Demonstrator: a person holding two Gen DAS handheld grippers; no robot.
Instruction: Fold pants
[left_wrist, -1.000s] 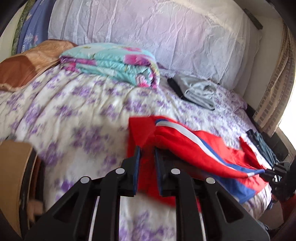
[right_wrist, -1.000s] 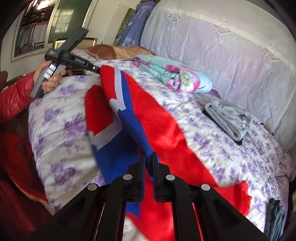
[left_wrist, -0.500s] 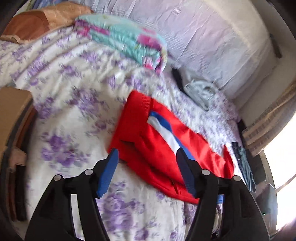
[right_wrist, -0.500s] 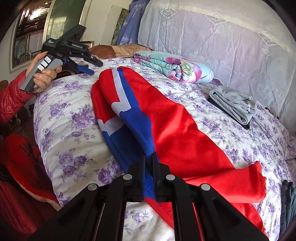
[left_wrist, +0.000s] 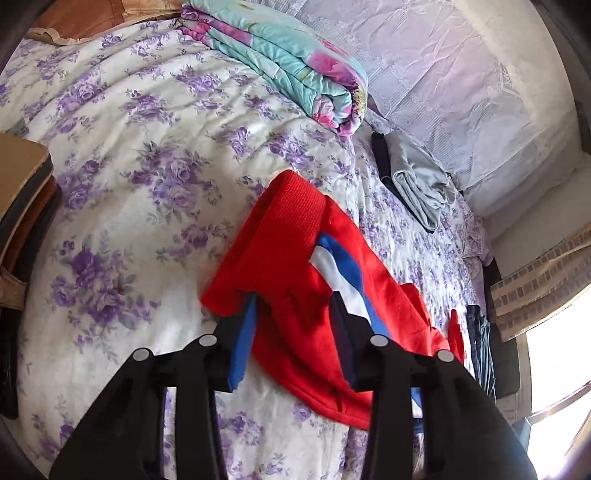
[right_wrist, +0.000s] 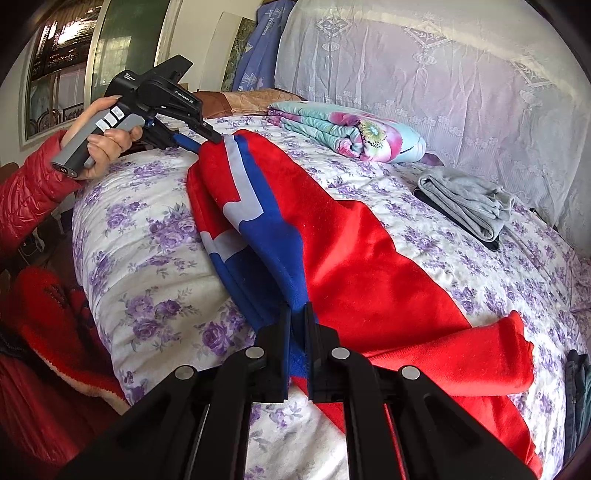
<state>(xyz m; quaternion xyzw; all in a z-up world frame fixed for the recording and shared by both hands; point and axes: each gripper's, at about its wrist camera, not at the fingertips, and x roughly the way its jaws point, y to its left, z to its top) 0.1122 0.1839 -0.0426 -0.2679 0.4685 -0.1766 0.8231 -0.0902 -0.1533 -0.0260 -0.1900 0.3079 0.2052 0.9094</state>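
Note:
The red pants (right_wrist: 343, 258) with blue and white stripes lie lengthwise on the floral bed cover, folded along their length. In the left wrist view the pants (left_wrist: 295, 258) show their red waistband end. My left gripper (left_wrist: 291, 317) is open, its fingers straddling the waist end of the cloth; it also shows in the right wrist view (right_wrist: 207, 142) at the far end of the pants. My right gripper (right_wrist: 297, 314) is shut on the blue striped edge of the pants near the leg end.
A folded teal floral quilt (right_wrist: 351, 129) and folded grey clothes (right_wrist: 469, 199) lie farther back on the bed (left_wrist: 129, 184). Dark clothes (left_wrist: 480, 347) lie at the bed's right edge. A wooden board (left_wrist: 18, 173) stands at the left side.
My left gripper let go of the waistband, opened wide and came down over the waist end. The pants dropped flat onto the bed. My right gripper stayed shut on the blue edge.

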